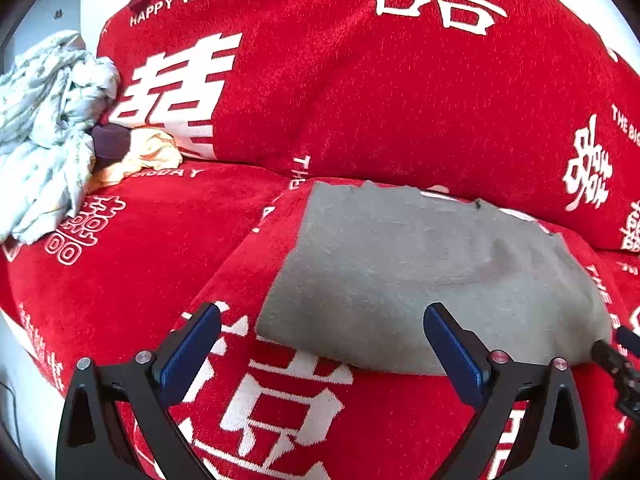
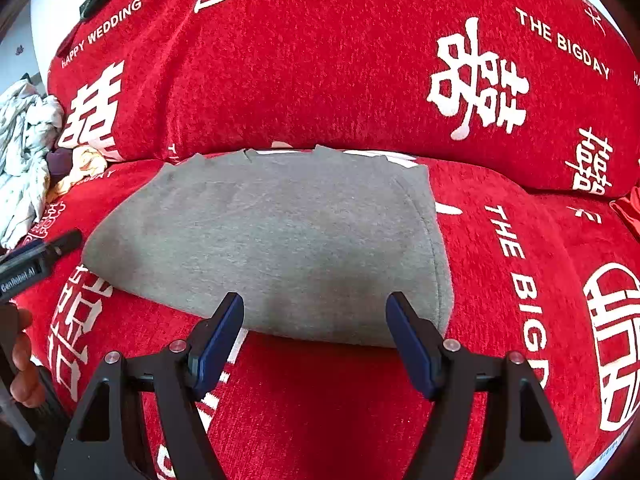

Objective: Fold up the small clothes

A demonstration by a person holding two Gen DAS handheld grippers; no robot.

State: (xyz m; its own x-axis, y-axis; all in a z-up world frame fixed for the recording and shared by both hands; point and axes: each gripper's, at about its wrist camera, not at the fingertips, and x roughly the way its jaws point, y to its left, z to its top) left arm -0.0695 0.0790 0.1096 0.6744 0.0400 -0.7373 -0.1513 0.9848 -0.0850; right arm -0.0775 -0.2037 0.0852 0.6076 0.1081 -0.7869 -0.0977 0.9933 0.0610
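Note:
A grey folded garment (image 1: 420, 276) lies flat on the red sofa seat; it also shows in the right wrist view (image 2: 280, 240). My left gripper (image 1: 320, 320) is open and empty, its blue-padded fingers hovering over the garment's near left edge. My right gripper (image 2: 316, 312) is open and empty at the garment's near edge, toward its right corner. The right gripper's tip (image 1: 616, 356) shows at the far right of the left wrist view. The left gripper (image 2: 36, 264) shows at the left edge of the right wrist view.
The red sofa cover (image 1: 360, 100) with white characters covers seat and backrest. A heap of pale crumpled clothes (image 1: 44, 128) lies at the left end, with a dark item (image 1: 110, 144) and a yellow item (image 1: 156, 152) beside it. A red cloth (image 2: 628, 212) sits far right.

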